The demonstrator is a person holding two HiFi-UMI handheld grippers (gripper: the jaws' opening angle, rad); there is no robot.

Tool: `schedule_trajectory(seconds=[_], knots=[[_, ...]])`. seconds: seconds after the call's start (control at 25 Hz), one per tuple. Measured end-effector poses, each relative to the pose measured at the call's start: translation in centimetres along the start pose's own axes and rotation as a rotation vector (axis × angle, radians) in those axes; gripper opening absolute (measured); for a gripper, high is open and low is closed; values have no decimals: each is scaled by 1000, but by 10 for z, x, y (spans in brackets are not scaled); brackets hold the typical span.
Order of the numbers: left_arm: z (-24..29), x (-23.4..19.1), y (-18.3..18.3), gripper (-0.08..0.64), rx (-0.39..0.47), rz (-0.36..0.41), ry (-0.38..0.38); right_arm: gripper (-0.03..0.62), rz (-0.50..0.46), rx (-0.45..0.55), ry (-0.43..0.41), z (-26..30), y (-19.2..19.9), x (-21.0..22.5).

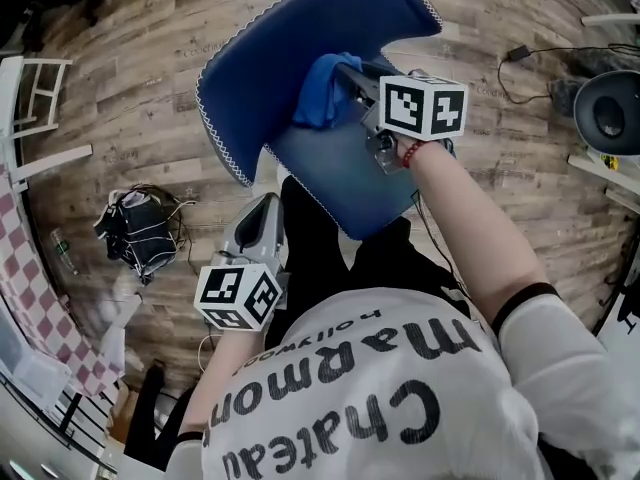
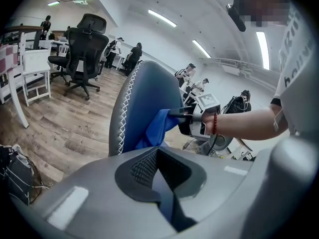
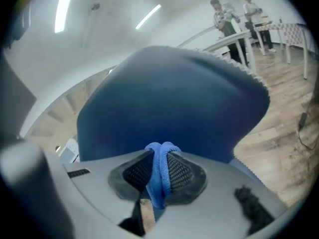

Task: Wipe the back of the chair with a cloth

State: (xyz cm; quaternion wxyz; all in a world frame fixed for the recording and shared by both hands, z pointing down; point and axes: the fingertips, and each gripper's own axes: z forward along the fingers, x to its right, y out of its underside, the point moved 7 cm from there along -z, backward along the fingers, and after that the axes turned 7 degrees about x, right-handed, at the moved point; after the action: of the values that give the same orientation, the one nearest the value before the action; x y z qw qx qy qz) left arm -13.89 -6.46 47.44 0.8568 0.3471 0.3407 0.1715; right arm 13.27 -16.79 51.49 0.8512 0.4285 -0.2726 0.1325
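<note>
A blue chair with white stitching along its edge stands in front of me, its backrest (image 1: 300,33) (image 2: 142,98) (image 3: 169,103) upright. My right gripper (image 1: 345,76) (image 2: 177,114) (image 3: 159,158) is shut on a bunched blue cloth (image 1: 322,90) (image 2: 157,128) (image 3: 160,176), which presses against the seat side of the backrest near its middle. My left gripper (image 1: 268,208) (image 2: 157,156) hangs lower, near the seat's front edge, shut with nothing in it. It points toward the chair and does not touch it.
A black bag with cables (image 1: 140,230) lies on the wood floor to the left. A white frame (image 1: 35,98) and a checkered cloth (image 1: 40,308) are further left. A black office chair (image 2: 84,49) and a white chair (image 2: 35,68) stand behind, with people beyond.
</note>
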Motion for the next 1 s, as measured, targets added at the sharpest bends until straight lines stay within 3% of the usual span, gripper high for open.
schedule_trajectory(seconds=[0.28, 0.56, 0.68, 0.88, 1.0], knots=[[12, 8, -17, 8, 6, 35, 28, 67, 144, 202, 237, -40, -47, 79], [23, 18, -16, 9, -15, 60, 26, 67, 152, 314, 314, -74, -69, 104], [28, 19, -16, 8, -16, 56, 14, 67, 121, 293, 299, -74, -62, 96], [33, 21, -9, 8, 6, 15, 1, 67, 41, 79, 180, -41, -3, 53], [38, 27, 0, 8, 4, 130, 0, 67, 63, -22, 59, -20, 34, 18]])
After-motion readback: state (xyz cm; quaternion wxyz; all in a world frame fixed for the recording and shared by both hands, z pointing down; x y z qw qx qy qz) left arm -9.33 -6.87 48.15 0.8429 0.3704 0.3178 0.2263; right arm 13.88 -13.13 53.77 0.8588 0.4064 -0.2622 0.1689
